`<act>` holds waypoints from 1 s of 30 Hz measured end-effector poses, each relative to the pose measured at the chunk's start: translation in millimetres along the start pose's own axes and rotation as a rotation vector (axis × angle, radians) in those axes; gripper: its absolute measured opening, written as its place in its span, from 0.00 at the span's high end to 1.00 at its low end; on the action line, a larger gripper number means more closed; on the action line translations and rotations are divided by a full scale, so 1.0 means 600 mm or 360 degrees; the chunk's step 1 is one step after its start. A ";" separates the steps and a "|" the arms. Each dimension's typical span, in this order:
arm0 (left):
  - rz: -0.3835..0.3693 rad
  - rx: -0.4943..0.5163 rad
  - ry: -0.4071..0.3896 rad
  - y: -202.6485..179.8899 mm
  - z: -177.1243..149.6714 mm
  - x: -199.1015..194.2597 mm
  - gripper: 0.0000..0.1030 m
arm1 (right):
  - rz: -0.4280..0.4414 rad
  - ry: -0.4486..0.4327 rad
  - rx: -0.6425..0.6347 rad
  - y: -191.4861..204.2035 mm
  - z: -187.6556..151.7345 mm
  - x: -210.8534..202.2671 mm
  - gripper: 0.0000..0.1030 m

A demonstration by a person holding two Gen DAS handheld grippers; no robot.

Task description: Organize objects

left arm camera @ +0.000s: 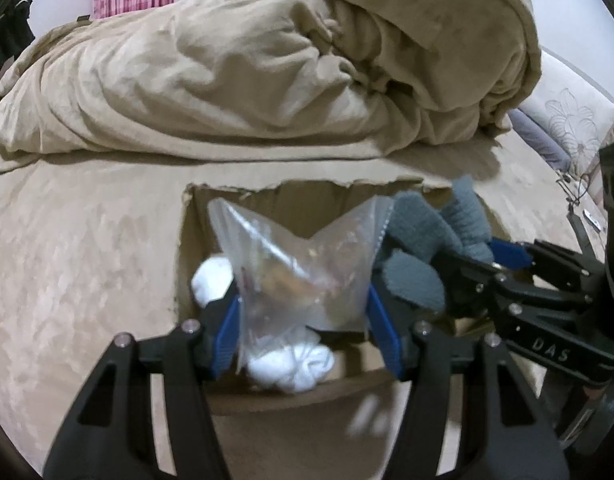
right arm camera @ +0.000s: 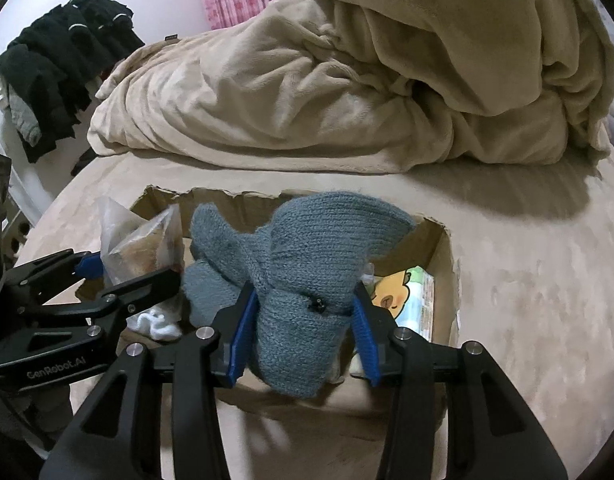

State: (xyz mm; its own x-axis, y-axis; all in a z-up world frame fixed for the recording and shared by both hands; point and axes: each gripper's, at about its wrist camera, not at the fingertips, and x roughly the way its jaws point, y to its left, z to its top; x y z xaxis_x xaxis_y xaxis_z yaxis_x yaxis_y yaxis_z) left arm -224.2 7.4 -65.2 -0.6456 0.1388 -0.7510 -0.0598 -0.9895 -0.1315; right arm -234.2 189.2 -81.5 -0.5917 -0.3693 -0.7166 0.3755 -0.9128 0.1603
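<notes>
An open cardboard box [left arm camera: 187,248] sits on the tan bed; it also shows in the right wrist view [right arm camera: 447,264]. My left gripper [left arm camera: 305,320] is shut on a clear plastic bag [left arm camera: 303,264] with brownish contents, held over the box's left part. White socks [left arm camera: 291,364] lie under it in the box. My right gripper [right arm camera: 303,320] is shut on grey knitted gloves [right arm camera: 307,264], held over the box's middle. The gloves [left arm camera: 423,240] and right gripper [left arm camera: 483,268] also show in the left wrist view, and the bag [right arm camera: 143,240] and left gripper [right arm camera: 107,280] in the right wrist view.
A rumpled tan duvet [right arm camera: 367,80] is piled behind the box. A pack with a cartoon bear [right arm camera: 403,292] lies in the box's right part. Dark clothes [right arm camera: 55,64] hang at far left. A white embroidered pillow [left arm camera: 571,116] and glasses [left arm camera: 575,188] lie at right.
</notes>
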 end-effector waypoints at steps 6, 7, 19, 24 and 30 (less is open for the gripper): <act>0.0014 -0.0020 0.0002 -0.002 0.005 -0.015 0.36 | -0.0010 -0.0054 0.0015 0.002 0.000 -0.014 0.48; 0.0023 -0.0022 -0.0009 -0.002 0.006 -0.024 0.35 | -0.0015 -0.0068 0.0015 0.003 0.000 -0.020 0.47; 0.0031 -0.0058 -0.0086 -0.012 -0.011 -0.134 0.24 | -0.0014 -0.0176 0.0004 0.034 -0.004 -0.118 0.28; 0.0023 -0.0061 -0.0124 -0.024 -0.039 -0.193 0.24 | 0.0001 -0.0222 -0.0005 0.048 -0.016 -0.167 0.27; 0.0045 -0.0065 -0.0166 -0.035 -0.071 -0.255 0.24 | 0.0003 -0.0255 0.0011 0.057 -0.042 -0.223 0.22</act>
State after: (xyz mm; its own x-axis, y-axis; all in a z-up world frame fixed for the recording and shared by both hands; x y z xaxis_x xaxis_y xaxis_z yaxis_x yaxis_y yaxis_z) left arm -91.9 8.6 25.1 -0.7224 0.1040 -0.6836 -0.0109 -0.9902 -0.1391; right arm -124.3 211.9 2.4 -0.6975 -0.3938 -0.5987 0.3722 -0.9130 0.1669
